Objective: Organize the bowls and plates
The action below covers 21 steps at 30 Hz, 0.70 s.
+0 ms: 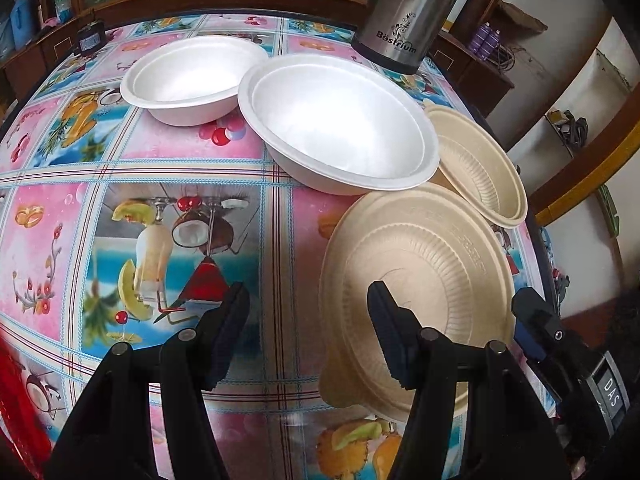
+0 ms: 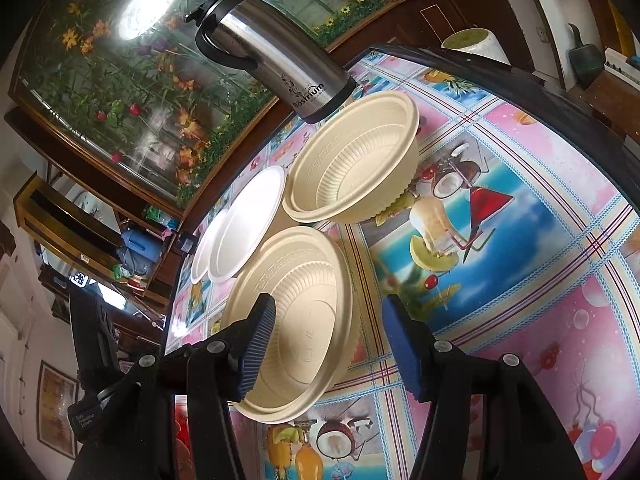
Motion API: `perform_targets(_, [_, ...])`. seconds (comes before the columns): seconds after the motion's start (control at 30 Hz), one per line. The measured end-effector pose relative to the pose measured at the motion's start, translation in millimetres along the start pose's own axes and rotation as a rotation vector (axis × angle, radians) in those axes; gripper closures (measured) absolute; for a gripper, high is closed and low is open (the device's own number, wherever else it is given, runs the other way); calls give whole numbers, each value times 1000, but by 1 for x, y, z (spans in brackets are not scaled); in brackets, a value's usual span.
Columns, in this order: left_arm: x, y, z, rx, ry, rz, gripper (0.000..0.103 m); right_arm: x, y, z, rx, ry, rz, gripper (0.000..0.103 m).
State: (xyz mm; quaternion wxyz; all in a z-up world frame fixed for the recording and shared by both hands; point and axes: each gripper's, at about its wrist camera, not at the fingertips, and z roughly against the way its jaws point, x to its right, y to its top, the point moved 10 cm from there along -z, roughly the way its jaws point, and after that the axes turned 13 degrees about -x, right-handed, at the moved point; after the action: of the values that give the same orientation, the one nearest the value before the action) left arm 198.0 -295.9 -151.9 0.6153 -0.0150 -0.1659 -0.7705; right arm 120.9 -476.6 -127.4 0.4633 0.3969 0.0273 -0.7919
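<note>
Flask handle point(image 2: 224, 46), right view only

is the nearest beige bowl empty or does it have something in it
Empty. The nearest beige bowl shows its bare ribbed wall and flat bottom in both wrist views, with nothing inside.

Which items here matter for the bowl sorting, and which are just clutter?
Job: near beige bowl; far beige bowl; large white bowl; small white bowl; right gripper, open, straddling the near beige bowl's rim.
Clutter: steel flask; patterned tablecloth.
</note>
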Motion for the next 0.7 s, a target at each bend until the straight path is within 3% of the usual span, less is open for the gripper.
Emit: perform_targets(0.7, [2,-2,-13,5,0,-24,43,3,-2,-8,-9,-60,9,55])
